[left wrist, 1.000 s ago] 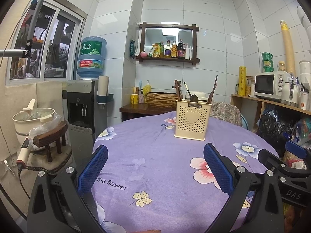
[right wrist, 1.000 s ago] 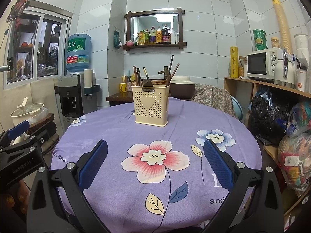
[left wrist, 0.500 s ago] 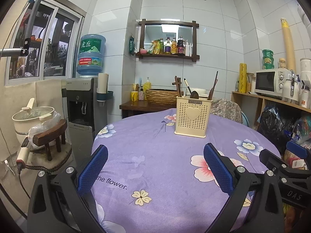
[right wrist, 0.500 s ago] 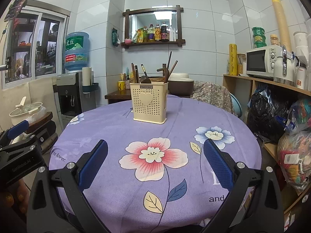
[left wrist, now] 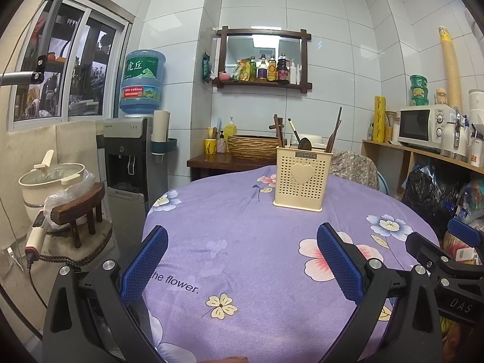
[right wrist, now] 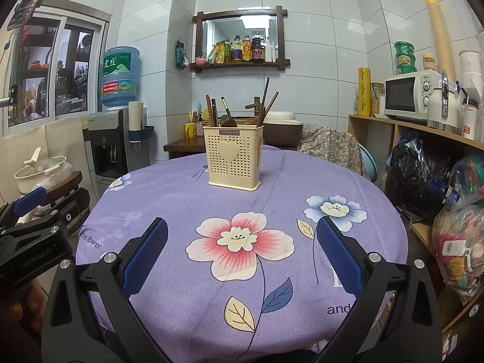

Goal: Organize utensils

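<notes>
Nearest me, my left gripper and right gripper hang spread wide and empty above the tablecloth. Well beyond them, mid-table, stands the utensil holder, its utensils upright or leaning. It looks light and tall; a careless reach could tip it or drag the cloth.

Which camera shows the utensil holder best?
The right wrist view: the holder stands near the centre of the frame, facing the camera, with its utensils spread against the wall. The left wrist view shows the same holder smaller, off to the right, turned slightly.
</notes>
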`<state>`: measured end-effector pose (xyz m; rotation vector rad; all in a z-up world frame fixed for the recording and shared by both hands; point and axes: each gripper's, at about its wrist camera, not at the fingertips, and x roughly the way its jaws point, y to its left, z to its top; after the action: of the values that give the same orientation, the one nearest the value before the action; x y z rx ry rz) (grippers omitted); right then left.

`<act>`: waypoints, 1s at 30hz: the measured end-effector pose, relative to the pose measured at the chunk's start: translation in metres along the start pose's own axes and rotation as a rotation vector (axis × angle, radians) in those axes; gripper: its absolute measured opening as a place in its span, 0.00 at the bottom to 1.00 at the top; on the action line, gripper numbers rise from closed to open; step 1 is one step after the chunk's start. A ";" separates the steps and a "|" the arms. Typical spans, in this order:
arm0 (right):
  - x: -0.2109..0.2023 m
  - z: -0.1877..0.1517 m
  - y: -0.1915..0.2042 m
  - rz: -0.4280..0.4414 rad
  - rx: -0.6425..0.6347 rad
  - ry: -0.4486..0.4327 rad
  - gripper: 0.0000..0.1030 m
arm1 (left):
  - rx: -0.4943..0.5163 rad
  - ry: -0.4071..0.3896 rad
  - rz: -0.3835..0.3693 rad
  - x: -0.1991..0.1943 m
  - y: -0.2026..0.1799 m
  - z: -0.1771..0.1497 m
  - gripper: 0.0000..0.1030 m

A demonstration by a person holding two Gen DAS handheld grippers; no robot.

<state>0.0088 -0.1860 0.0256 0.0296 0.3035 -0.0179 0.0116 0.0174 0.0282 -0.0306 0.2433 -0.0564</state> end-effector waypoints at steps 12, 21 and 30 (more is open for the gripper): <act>0.001 -0.001 0.000 0.001 0.000 0.002 0.94 | 0.001 0.001 -0.001 0.000 0.000 0.000 0.95; 0.002 -0.001 0.000 0.002 0.001 0.007 0.94 | 0.004 0.004 0.000 0.001 0.000 -0.001 0.95; 0.002 -0.002 -0.001 0.004 0.003 0.010 0.94 | 0.005 0.002 0.002 0.001 0.000 0.000 0.95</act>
<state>0.0102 -0.1867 0.0226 0.0331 0.3139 -0.0141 0.0121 0.0172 0.0276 -0.0249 0.2451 -0.0548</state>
